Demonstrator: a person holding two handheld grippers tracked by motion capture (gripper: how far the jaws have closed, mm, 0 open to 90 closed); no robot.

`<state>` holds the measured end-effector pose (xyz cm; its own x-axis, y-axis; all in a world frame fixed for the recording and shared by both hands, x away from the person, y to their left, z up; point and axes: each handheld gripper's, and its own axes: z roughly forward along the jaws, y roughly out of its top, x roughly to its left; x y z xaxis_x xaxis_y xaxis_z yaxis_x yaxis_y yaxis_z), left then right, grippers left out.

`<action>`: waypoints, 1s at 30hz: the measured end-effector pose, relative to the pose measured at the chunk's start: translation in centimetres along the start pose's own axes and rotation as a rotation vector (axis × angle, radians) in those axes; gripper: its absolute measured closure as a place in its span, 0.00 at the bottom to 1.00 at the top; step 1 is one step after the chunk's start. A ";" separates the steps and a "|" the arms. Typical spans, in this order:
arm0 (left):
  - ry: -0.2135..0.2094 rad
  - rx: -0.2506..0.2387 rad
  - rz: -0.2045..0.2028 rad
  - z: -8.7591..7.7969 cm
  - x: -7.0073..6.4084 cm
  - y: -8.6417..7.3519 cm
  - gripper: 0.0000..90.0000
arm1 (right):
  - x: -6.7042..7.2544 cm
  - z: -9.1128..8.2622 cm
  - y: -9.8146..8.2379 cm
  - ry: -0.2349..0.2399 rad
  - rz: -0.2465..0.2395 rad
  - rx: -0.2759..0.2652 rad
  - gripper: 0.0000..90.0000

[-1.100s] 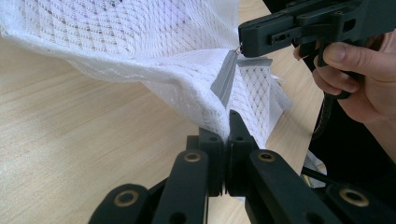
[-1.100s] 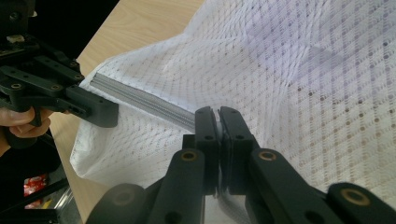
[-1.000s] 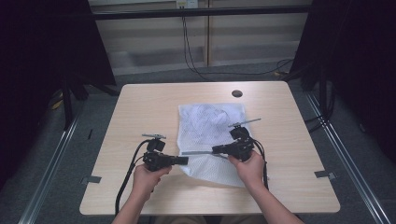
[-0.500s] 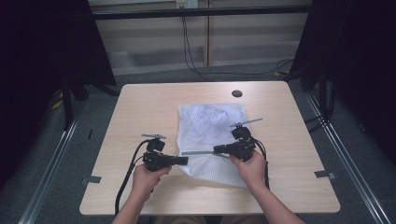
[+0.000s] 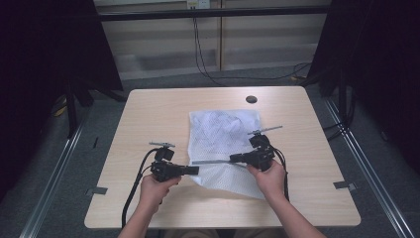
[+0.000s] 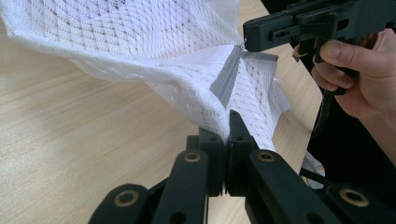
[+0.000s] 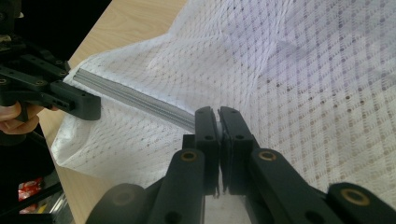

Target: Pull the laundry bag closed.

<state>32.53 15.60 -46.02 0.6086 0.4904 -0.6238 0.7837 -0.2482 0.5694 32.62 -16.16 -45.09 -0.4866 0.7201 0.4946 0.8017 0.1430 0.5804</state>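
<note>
The white mesh bag lies on the table; its grey zipper runs straight across between the hands; the left gripper pinches one end tight; the right gripper pinches the other end, likely the pull.

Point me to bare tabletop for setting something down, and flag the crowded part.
Free: the table's left part, from its left edge to the white mesh bag; the far strip around the dark grommet; the right strip past the bag. Crowded: near centre, where the left gripper and right gripper pinch the bag's grey zipper.
</note>
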 end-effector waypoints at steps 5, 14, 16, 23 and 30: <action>-0.003 0.002 0.000 0.0 0.0 0.0 0.99 | -0.1 0.0 0.0 0.004 0.001 -0.004 0.96; -0.002 0.003 0.003 0.0 0.0 0.0 0.99 | -0.1 0.0 0.0 0.003 0.005 0.003 0.96; 0.005 0.004 0.004 0.0 -0.1 0.0 0.99 | -0.1 0.0 0.0 0.003 0.004 0.004 0.96; 0.005 -0.004 0.002 -0.4 0.2 0.0 0.99 | -0.8 -0.5 -0.2 -0.016 0.015 -0.002 0.96; 0.003 -0.002 -0.001 -0.3 0.1 0.0 0.99 | -1.1 -0.8 -0.3 -0.018 0.017 -0.003 0.96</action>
<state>32.55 15.92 -45.96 0.6071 0.4934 -0.6228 0.7843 -0.2462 0.5695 32.65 -17.52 -45.27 -0.4668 0.7344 0.4927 0.8086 0.1289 0.5741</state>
